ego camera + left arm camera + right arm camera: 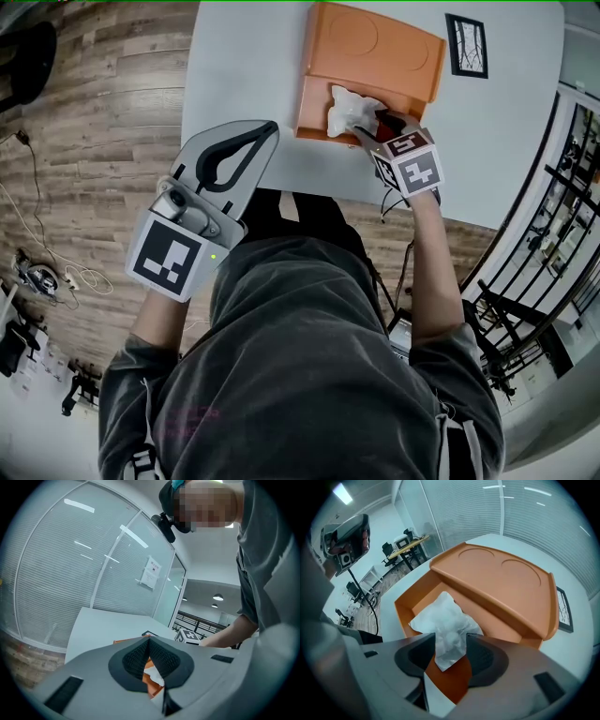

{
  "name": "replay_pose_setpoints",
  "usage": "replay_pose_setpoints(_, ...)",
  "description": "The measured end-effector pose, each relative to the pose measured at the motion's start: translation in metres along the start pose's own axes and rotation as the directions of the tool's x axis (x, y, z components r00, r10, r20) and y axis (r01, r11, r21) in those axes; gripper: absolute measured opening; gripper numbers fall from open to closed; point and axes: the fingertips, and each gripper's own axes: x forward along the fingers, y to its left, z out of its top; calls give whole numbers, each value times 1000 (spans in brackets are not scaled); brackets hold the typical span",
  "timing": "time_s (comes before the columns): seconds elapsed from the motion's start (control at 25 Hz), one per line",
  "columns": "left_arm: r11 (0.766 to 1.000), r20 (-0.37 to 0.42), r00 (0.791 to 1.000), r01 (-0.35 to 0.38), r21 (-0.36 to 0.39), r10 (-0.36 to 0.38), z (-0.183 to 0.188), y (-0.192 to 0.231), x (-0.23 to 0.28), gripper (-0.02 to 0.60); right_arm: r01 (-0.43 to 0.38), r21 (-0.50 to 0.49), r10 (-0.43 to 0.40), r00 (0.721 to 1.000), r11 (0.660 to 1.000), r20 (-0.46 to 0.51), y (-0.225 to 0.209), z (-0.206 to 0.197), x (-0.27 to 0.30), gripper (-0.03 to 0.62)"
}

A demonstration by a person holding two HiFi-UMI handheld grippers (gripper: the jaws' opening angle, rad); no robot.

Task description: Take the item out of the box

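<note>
An orange box (375, 42) stands on the white table (234, 75) with its lid tilted back, and a crumpled white item (350, 110) sticks up from its open front. My right gripper (372, 128) points steeply down at the box's near edge. In the right gripper view the white item (446, 627) hangs between the fingers of the right gripper (449, 656), whose jaws stand wide apart around it. My left gripper (270, 127) hovers over the table's near left edge, tips together, holding nothing. Past the left gripper (149, 641), the white item (154, 674) and the box (124, 641) peek through.
A small black-framed picture (466, 45) lies flat on the table right of the box, also in the right gripper view (564, 611). Wooden floor with cables (56, 277) lies to the left. A glass wall with blinds (70, 564) stands beyond the table.
</note>
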Motion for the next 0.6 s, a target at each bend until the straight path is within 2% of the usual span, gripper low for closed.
replay_pose_setpoints(0.24,1000,0,1000,-11,-12,11,-2,2,-3,8,-13,-3,13,998,1000,-55,2,-7,5,186)
replay_pose_setpoints(0.6,1000,1,1000,-22,-12,22,-4,5,-4,8,-19,0,19,996,1000,-89,3,-15,11,143)
